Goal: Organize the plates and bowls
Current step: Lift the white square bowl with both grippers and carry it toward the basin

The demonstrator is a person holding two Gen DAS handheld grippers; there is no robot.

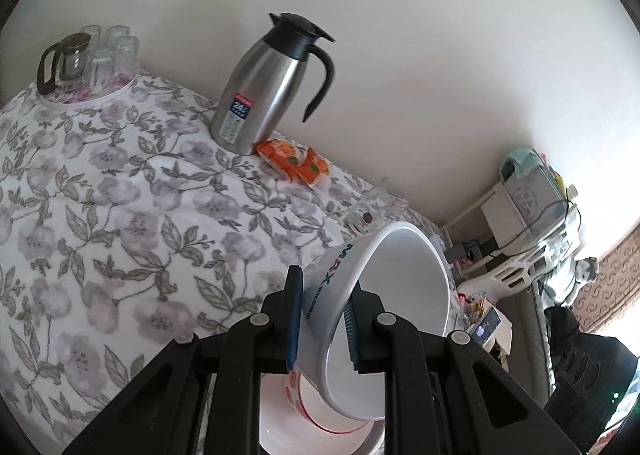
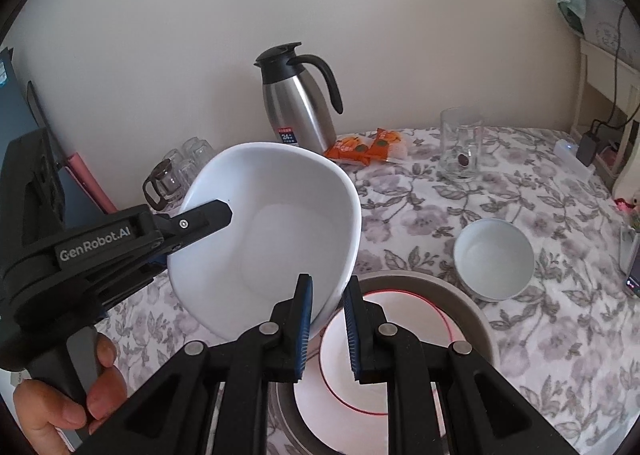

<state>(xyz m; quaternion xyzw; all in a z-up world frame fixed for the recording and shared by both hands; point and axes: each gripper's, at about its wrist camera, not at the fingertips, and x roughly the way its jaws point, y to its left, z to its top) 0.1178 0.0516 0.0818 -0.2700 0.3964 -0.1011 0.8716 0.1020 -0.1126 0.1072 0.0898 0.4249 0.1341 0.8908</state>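
My left gripper point(image 1: 322, 325) is shut on the rim of a big white bowl point(image 1: 384, 311) and holds it tilted in the air; the bowl also shows in the right wrist view point(image 2: 280, 231), with the left gripper point(image 2: 208, 221) clamped on its left rim. Under it lies a red-rimmed white plate point(image 2: 400, 319) inside a grey plate point(image 2: 472, 311); the plate's patterned edge shows in the left wrist view point(image 1: 316, 411). My right gripper point(image 2: 326, 329) stands around the big bowl's near rim, jaws narrowly apart. A small white bowl point(image 2: 494, 265) sits on the floral tablecloth to the right.
A steel thermos jug point(image 2: 298, 111) stands at the back by the wall, orange snack packets point(image 2: 362, 149) next to it. A glass mug point(image 2: 460, 145) is at back right. A tray of glasses with a small pot point(image 1: 88, 55) is at back left.
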